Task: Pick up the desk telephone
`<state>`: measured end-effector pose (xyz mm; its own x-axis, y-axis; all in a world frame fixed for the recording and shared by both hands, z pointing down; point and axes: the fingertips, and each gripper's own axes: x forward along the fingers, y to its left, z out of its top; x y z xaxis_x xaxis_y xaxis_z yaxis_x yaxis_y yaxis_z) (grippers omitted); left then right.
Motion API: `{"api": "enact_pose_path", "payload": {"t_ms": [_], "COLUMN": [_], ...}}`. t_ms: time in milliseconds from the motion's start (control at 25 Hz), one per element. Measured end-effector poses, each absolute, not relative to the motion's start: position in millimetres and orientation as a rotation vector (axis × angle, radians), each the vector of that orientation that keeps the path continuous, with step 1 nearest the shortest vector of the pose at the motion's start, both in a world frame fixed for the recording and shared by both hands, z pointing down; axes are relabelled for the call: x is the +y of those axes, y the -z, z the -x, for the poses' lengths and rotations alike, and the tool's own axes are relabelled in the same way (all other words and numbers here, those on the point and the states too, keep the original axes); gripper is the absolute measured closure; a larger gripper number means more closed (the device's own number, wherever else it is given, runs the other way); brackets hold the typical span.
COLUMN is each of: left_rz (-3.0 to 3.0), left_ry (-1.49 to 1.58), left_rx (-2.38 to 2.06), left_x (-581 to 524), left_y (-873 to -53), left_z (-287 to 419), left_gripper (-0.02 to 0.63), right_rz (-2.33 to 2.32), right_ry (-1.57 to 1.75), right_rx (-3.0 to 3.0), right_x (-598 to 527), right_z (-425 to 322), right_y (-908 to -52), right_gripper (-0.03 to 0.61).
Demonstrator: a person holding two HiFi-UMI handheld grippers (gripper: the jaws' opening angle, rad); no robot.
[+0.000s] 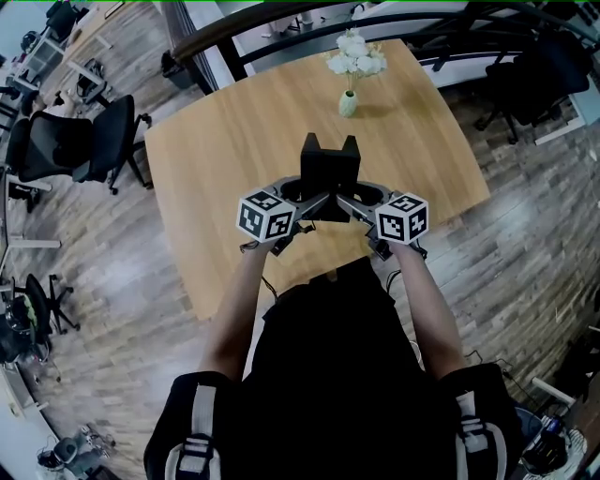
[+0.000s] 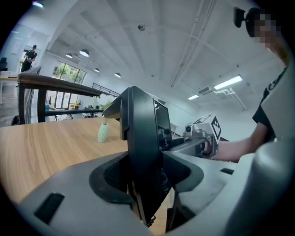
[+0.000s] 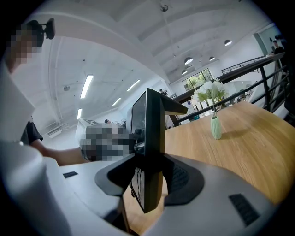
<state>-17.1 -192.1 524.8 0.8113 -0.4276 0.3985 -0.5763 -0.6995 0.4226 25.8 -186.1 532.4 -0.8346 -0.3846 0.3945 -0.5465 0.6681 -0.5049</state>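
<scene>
The black desk telephone is clamped from both sides over the near half of the wooden table. My left gripper is shut on its left side and my right gripper on its right side. In the left gripper view the telephone stands on edge between the grey jaws of that gripper, with the table top showing under its lower end. In the right gripper view the same telephone fills the gap of the right gripper, and a thin cord hangs beside it.
A pale green vase with white flowers stands further back on the table, also visible as the vase and the vase. Black office chairs are left of the table, more chairs at the right. A dark railing runs behind.
</scene>
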Motion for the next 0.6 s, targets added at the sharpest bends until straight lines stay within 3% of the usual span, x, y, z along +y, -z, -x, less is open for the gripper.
{"api": "enact_pose_path", "payload": {"t_ms": [600], "left_rz": [-2.478], "left_ry": [-0.367], "left_rx": [-0.74], "left_x": [-183.4], "left_y": [-517.3], "left_z": [19.5], "left_gripper": [0.387], "right_rz": [-0.742], "right_ry": [-0.877], "right_rx": [-2.638], "right_x": [-177.2], "right_z": [-23.7], "right_y": [-524.9], "right_gripper": [0.379]}}
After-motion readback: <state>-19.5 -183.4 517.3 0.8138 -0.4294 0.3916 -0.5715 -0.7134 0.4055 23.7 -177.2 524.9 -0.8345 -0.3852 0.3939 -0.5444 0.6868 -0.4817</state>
